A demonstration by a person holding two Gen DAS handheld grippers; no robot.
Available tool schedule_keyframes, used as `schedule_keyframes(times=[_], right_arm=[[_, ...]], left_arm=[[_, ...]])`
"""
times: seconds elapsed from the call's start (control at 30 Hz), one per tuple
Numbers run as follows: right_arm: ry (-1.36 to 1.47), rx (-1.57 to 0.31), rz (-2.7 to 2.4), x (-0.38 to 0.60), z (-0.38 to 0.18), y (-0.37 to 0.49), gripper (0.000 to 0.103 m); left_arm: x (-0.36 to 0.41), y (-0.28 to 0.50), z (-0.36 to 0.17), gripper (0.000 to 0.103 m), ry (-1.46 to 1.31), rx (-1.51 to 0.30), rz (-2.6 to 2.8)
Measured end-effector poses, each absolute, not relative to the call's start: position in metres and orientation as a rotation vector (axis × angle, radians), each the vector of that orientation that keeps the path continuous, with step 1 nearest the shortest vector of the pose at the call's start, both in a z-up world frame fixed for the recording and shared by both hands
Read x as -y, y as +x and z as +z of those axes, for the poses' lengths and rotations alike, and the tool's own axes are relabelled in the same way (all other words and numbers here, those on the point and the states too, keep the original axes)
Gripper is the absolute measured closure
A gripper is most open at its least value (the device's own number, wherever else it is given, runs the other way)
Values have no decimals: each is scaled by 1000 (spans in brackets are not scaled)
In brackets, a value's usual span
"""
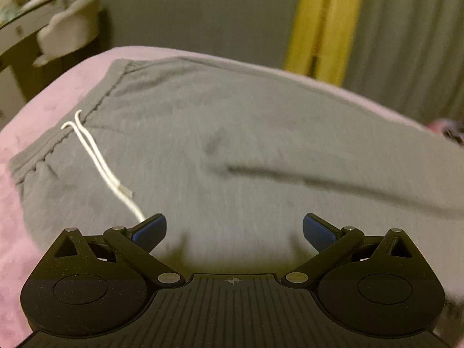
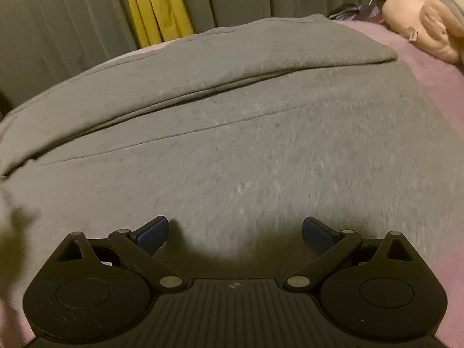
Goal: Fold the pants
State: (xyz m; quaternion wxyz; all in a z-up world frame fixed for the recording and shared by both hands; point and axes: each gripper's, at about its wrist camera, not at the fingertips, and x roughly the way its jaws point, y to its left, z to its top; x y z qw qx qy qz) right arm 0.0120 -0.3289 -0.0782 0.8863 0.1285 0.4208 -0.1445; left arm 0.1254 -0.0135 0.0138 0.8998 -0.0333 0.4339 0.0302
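Grey sweatpants (image 1: 232, 133) lie flat on a pink bed cover (image 1: 34, 121). Their waistband with a white drawstring (image 1: 95, 153) is at the left in the left wrist view. My left gripper (image 1: 234, 230) is open and empty, just above the fabric near the drawstring's end. In the right wrist view the pants (image 2: 246, 150) fill the frame, with one leg lying over the other along a long fold edge (image 2: 203, 92). My right gripper (image 2: 235, 232) is open and empty, just above the near leg.
A pink plush toy (image 2: 429, 26) lies on the bed at the far right. Grey and yellow curtains (image 1: 324, 23) hang behind the bed. A white chair (image 1: 69, 29) and a desk stand at the far left. The pink cover (image 2: 435, 81) shows right of the pants.
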Motion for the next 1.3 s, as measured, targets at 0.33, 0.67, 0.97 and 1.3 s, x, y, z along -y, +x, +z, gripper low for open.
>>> schedule_keyframes(times=[0.33,0.67,0.97,1.3], right_arm=[[228,-919,-311,338,-83,40,4],[445,-713,-312,408,3,180,24],[741,-773,-579,472,-28,336,62],[489,-839,-715,455,-45,381,81]], left_arm=[[-21,189,-28,0,-109,-709,364],[-50,197,-54,0,-189,-601,399],[-51,203,-70,0,-185,-619,391],[-51,203,-72,0,-198,-615,396]])
